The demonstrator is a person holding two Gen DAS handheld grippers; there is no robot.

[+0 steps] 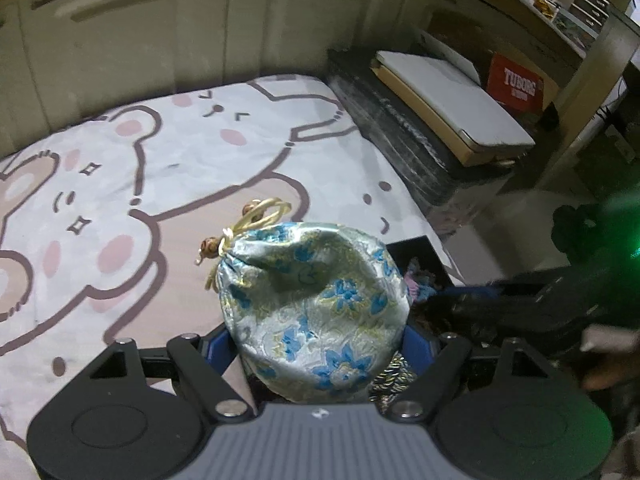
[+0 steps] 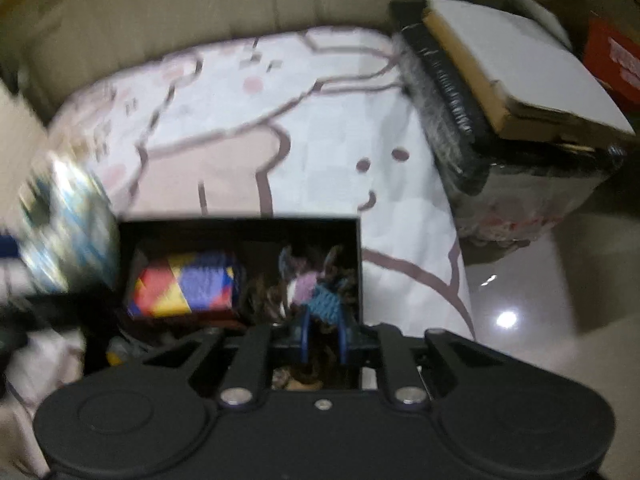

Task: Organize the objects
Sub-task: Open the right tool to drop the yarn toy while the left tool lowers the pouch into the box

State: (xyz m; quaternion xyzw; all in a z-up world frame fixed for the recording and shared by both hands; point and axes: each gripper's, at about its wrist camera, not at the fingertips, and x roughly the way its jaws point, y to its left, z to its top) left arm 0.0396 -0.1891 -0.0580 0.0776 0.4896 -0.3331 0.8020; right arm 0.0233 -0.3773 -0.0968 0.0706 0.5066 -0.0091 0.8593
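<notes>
Two grippers are in your hands over a bed dressed in a cartoon bear sheet (image 1: pixel 168 184). Your left gripper (image 1: pixel 320 344) pinches a drawstring pouch (image 1: pixel 316 304) of pale brocade with blue flowers; its blue fingers (image 1: pixel 218 350) press the pouch on both sides, and the bag bulges upward between them. The pouch's neck is gathered tight by a yellow cord (image 1: pixel 264 216) bearing wooden beads, which points toward the upper left. Just to the right of the pouch, the corner of a black box (image 2: pixel 240 228) shows in the left wrist view. In the right wrist view that box sits open on the sheet near the bed's edge, holding a multicoloured knitted item (image 2: pixel 184 288) on its left side and a purple and blue knitted item (image 2: pixel 320 292) on its right. Your right gripper (image 2: pixel 323 340) hangs over the box's right side with its fingers drawn close together; whether anything is caught between them cannot be told through the blur. The pouch appears as a smear at the left edge of that view. Beside the bed stands a dark wrapped block (image 1: pixel 400 128) with a flat white carton (image 1: pixel 452 96) on top.
</notes>
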